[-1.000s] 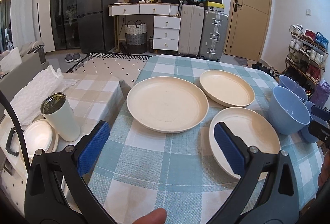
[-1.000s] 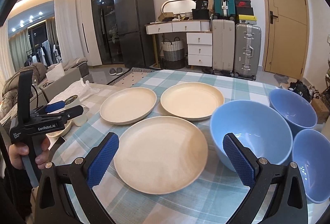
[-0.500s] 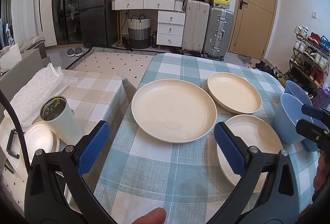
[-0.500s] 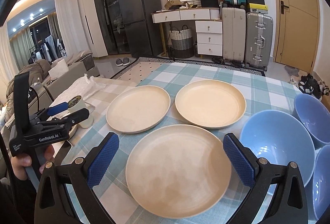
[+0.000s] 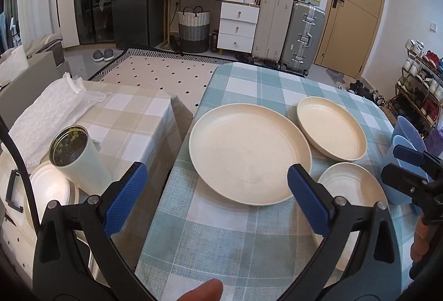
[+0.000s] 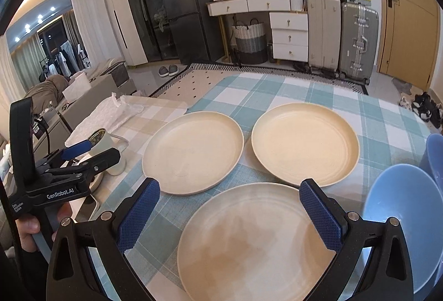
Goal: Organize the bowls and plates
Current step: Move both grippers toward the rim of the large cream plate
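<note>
In the left wrist view, the left gripper [image 5: 217,200] hangs over the near left part of the tabletop [image 5: 249,245], which has a blue and white checked cloth. Its jaws are spread wide and hold nothing. Between the blue pads lies the near rim of a large cream plate [image 5: 249,151], close to the left edge of the tabletop. A second cream plate [image 5: 331,132] lies just beside it toward the far right, and a third cream plate [image 5: 351,184] lies nearer, partly behind the right jaw. At the right edge stand blue bowls [image 5: 407,132], partly hidden by the right gripper [image 5: 409,170], which enters from the right side. Left of the tabletop is a lower table with a beige checked cloth [image 5: 133,118]; on it stand a white cup [image 5: 77,157] and a white dish [image 5: 49,187].

In the right wrist view, the right gripper [image 6: 228,211] hangs above the near edge of the tabletop [image 6: 277,90]. Its jaws are spread wide and empty. The nearest plate [image 6: 249,240] lies between and under them. Behind it, the other two plates [image 6: 193,151] [image 6: 304,143] lie side by side, very close together. A blue bowl [image 6: 401,226] stands just beside the nearest plate at the right, and another bowl [image 6: 436,157] shows behind it at the right edge. At the left, a hand [image 6: 30,226] holds the left gripper [image 6: 88,154], with its jaws apart.
</note>
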Tool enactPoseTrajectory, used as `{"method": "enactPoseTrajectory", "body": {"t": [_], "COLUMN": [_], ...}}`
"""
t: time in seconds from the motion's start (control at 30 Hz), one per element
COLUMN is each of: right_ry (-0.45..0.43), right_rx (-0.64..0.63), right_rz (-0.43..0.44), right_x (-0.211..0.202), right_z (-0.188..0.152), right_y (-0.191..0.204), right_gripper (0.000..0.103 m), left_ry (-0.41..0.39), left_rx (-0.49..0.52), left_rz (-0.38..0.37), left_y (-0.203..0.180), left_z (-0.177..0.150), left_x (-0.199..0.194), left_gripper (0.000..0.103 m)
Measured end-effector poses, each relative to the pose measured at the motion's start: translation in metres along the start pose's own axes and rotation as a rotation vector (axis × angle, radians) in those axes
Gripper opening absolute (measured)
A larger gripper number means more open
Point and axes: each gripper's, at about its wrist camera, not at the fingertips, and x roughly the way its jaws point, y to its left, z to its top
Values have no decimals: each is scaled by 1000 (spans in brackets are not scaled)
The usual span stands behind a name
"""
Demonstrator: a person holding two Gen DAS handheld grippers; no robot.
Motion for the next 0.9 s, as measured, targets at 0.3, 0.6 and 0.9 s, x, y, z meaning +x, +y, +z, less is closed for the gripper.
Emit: {"method": "enactPoseTrajectory", "body": {"t": [0.3, 0.6, 0.9], "right_ry": [61, 129, 193], "right_rx": [28, 35, 51], "right_rz": [8, 24, 46], "right_x": [44, 89, 126], "right_z": [10, 16, 22], "right_y": [1, 5, 6], "right_gripper": [103, 102, 94], "left_ry": [54, 110, 169], "left_rx": [-17, -45, -74], "left_rz": [20, 24, 5], "left_y": [18, 37, 52], "left_z": [10, 16, 15], "left_x": [39, 83, 121], "left_gripper": [101, 99, 93]}}
